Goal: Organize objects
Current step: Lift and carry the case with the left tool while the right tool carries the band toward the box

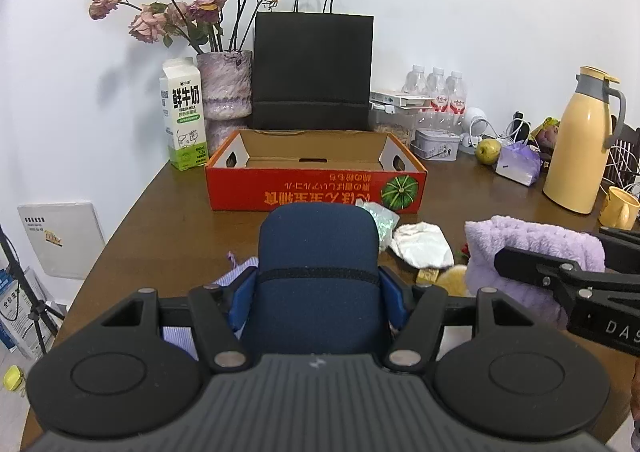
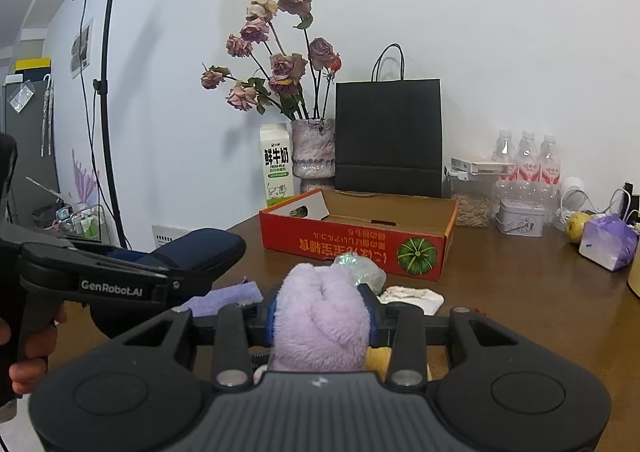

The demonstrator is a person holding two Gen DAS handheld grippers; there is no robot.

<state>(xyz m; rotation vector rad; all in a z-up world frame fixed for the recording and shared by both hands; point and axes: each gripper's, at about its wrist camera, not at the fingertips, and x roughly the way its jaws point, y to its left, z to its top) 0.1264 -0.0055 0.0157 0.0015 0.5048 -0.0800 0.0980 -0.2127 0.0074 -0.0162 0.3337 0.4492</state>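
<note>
Brown table (image 1: pixel 160 220) w/ empty red pumpkin box (image 1: pixel 316 180) at back. Left gripper (image 1: pixel 318 292) clamps navy pouch (image 1: pixel 318 248); right gripper (image 2: pixel 322 316) squeezes lilac fleece bundle (image 2: pixel 320 312).

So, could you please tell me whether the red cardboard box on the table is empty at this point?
Apparently empty: the red cardboard box shows only bare cardboard floor; its near inside edge is hidden.

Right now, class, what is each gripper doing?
Left gripper: closed on the navy blue pouch.
Right gripper: closed on the fluffy lilac cloth.
</note>
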